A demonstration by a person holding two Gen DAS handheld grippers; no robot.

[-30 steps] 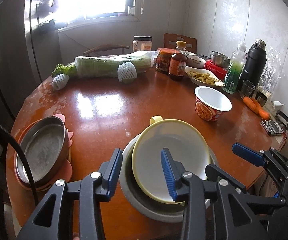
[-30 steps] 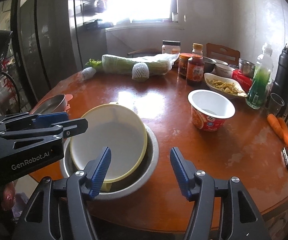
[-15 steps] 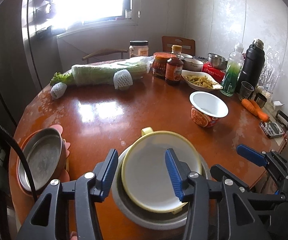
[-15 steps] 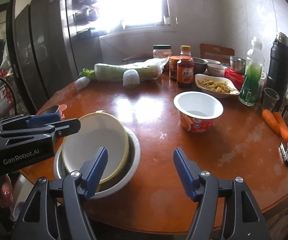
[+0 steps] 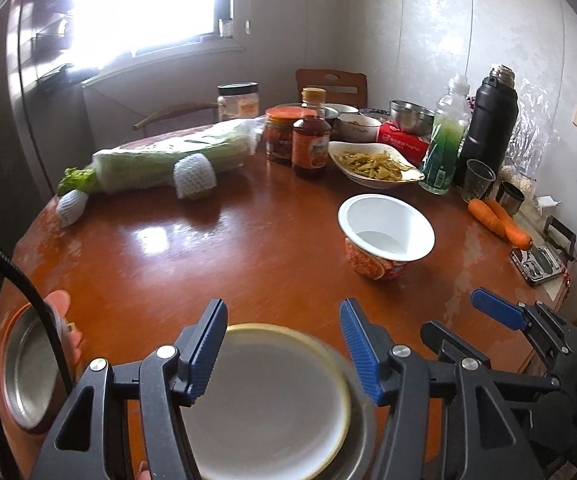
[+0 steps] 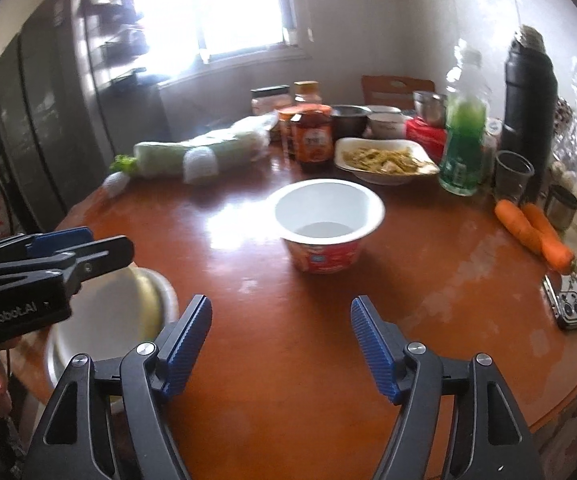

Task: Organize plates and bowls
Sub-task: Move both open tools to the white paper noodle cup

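The left gripper [image 5: 282, 344] hangs over the near edge of the round red-brown wooden desk [image 5: 248, 248]. Its blue ribbed fingers [image 5: 204, 346] stand moderately wide, having just been opening, and grip nothing. Directly below and between them, not touching the pads, lies the yellow-rimmed white plastic bowl [image 5: 264, 396], nested inside a larger round steel basin [image 5: 362, 428]. Left of the left fingers, a shallow steel pan on a pink mat [image 5: 28, 368] rests at the desk edge.

The right gripper [image 6: 280, 340] also has its blue fingers [image 6: 372, 344] spread moderately wide, having just been opening, with only bare desk between them. The nested bowl and basin sit to the left of its fingers, partly hidden behind the left gripper. Ahead of both pairs of fingers, well apart, stands a white-lined red paper noodle cup [image 6: 328, 228], upright. Beyond it lies a white oval dish of yellow-green food [image 6: 384, 160]. To the right of the right fingers lie two orange carrots [image 6: 532, 228], side by side.
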